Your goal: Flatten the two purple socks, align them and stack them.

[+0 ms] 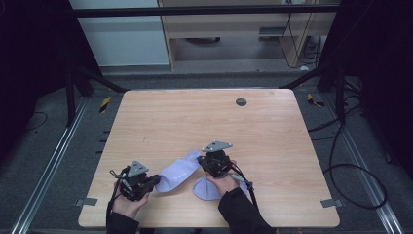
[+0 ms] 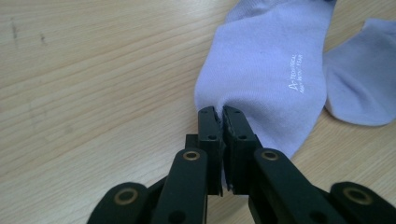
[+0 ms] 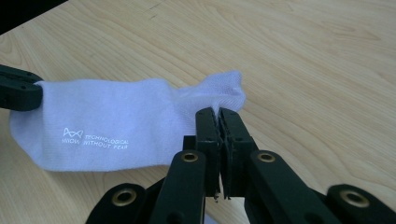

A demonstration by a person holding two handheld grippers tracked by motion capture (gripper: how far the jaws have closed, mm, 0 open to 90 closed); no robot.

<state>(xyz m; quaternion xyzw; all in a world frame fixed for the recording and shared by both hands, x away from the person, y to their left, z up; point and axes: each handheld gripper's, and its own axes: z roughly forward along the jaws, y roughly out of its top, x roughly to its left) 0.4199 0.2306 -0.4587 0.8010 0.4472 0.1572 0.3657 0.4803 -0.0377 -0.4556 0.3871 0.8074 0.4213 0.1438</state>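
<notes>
You had both hand-held grippers on the same sock (image 1: 176,171), a pale lilac one lying near the front edge of the worktop (image 1: 272,126), a little left of its middle. Your left hand-held gripper (image 2: 219,111) was closed tight on one end of the sock, a pinch of fabric caught between the black jaws. Your right hand-held gripper (image 3: 218,112) was likewise clamped down, holding the other end, where the cloth bunched up into a small peak. Between the two grips the sock stretched fairly flat, its white printed lettering facing up. It seemed lifted slightly off the wood at the gripped ends, though you could not be sure of that from these angles. A second sock (image 1: 207,188) of the same colour lay just beside the first, closer to the front edge, partly under your right hand (image 1: 225,183). A small dark round disc (image 1: 241,102) sat well apart from them, close to the far edge.
</notes>
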